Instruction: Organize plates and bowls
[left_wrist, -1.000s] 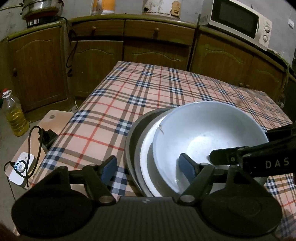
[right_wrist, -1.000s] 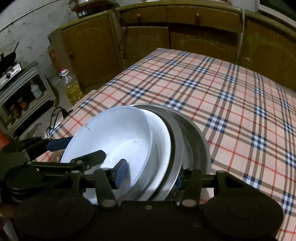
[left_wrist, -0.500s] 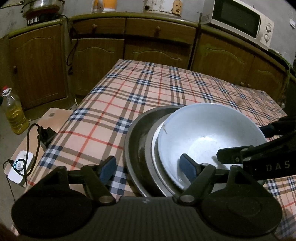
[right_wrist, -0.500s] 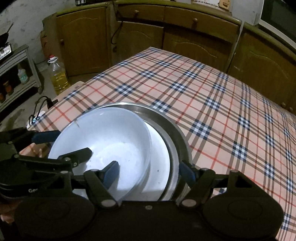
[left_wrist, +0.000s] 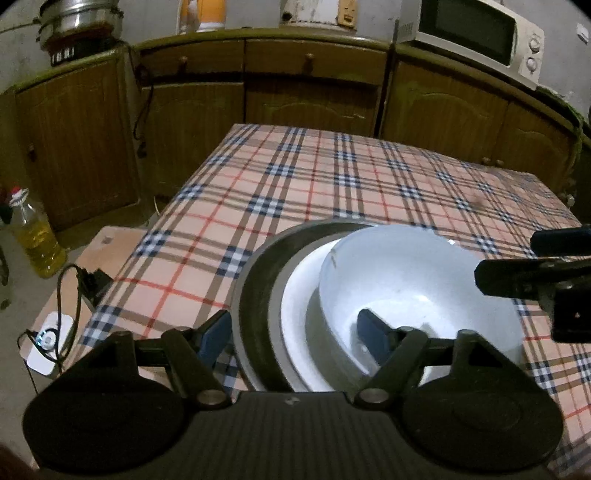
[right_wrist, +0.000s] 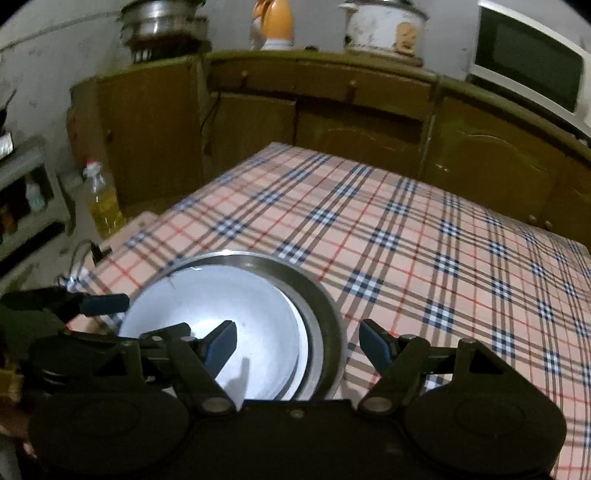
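Observation:
On the plaid table (left_wrist: 332, 177) sits a stack: a metal plate (left_wrist: 251, 295) underneath, a white plate (left_wrist: 299, 295) on it, and a white bowl (left_wrist: 406, 280) on top, resting toward the right side. My left gripper (left_wrist: 293, 330) straddles the stack's left rims. One finger is outside the metal plate and the other inside the bowl; the jaws are closing, but the pads do not press. In the right wrist view, my right gripper (right_wrist: 297, 343) hovers open over the stack's right side, above the bowl (right_wrist: 221, 306) and metal plate (right_wrist: 325, 306), gripping nothing.
A bottle of yellow oil (left_wrist: 35, 240) stands on the floor to the left, beside a low stool with a cable and a white plug box (left_wrist: 48, 336). Wooden cabinets (left_wrist: 314, 96) and a microwave (left_wrist: 472, 33) line the back. The table's left edge is close to the stack.
My right gripper's jaws spread wide off the stack's right rims, and it lifted and drew back. The left gripper stayed in place around the left rims.

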